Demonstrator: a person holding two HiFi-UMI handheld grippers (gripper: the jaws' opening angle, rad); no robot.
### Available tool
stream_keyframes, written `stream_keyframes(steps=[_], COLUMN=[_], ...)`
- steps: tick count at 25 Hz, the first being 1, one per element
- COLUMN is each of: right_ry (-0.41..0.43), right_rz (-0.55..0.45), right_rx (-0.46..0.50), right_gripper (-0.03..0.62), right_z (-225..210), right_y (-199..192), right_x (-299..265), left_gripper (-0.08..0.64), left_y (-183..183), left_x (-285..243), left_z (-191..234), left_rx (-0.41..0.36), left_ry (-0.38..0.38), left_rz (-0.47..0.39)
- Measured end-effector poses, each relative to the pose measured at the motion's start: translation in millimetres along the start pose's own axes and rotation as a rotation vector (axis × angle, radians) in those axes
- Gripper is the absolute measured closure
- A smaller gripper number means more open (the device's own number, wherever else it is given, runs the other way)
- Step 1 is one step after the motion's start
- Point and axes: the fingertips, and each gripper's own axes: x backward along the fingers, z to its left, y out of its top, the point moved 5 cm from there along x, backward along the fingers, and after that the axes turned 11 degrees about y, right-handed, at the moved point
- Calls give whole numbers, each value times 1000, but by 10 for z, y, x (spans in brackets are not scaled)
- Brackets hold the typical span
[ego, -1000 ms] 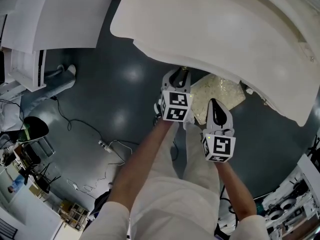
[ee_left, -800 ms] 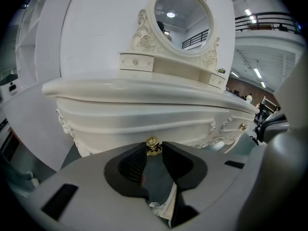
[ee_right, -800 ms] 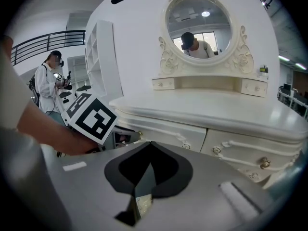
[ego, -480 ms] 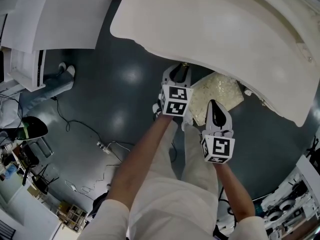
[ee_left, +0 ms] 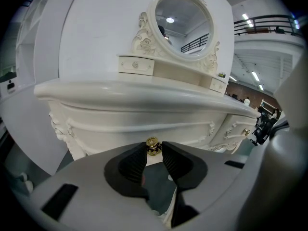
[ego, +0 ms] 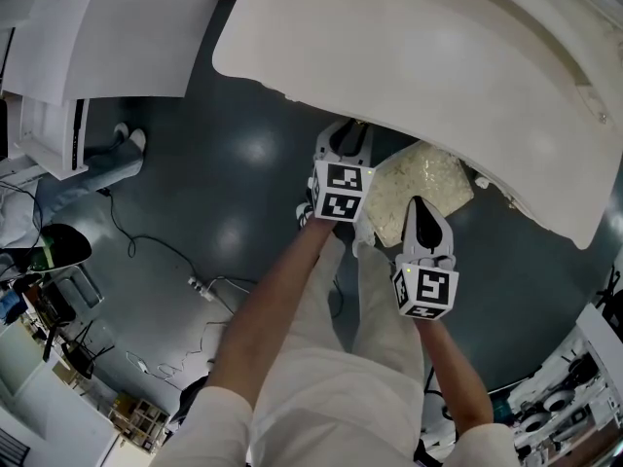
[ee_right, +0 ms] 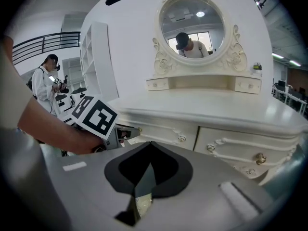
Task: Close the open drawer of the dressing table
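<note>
The white dressing table (ego: 438,56) fills the top of the head view, and its top hides the drawer there. My left gripper (ego: 348,132) reaches under the table's front edge. In the left gripper view the jaws (ee_left: 153,150) stand on either side of the drawer's small gold knob (ee_left: 153,145), shut on it. Behind the knob runs the carved white drawer front (ee_left: 120,129). My right gripper (ego: 421,209) hangs lower right of the left one, away from the table. Its jaws (ee_right: 150,148) are shut with nothing between them.
A beige patterned stool cushion (ego: 421,185) sits under the table between the grippers. More drawers with knobs (ee_right: 260,158) line the table's right side, with a round mirror (ee_right: 191,25) above. Cables (ego: 195,285) lie on the dark floor. A white cabinet (ego: 58,115) stands far left, with another person (ee_right: 45,83) beside it.
My left gripper has moved forward, further under the table's edge. The right gripper has stayed in place.
</note>
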Motion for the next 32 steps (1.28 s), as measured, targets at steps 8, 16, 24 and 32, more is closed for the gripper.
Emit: stream_keyframes(steps=[8, 16, 24, 32], right_ry=[-7, 2, 11, 45], right_rz=[-18, -27, -46, -45], right_rx=[-15, -3, 9, 22], right_gripper=[589, 589, 589, 589], right_z=[-16, -47, -47, 71], right_y=[59, 113, 232, 358], right_x=[-41, 55, 211, 419], left_gripper=[457, 459, 545, 551], left_y=[-27, -12, 109, 218], left_x=[17, 216, 566, 1108], left_z=[18, -14, 31, 48], left_rx=[-3, -12, 2, 61], left_ry=[-9, 14, 83, 105], left_rz=[-22, -20, -23, -51])
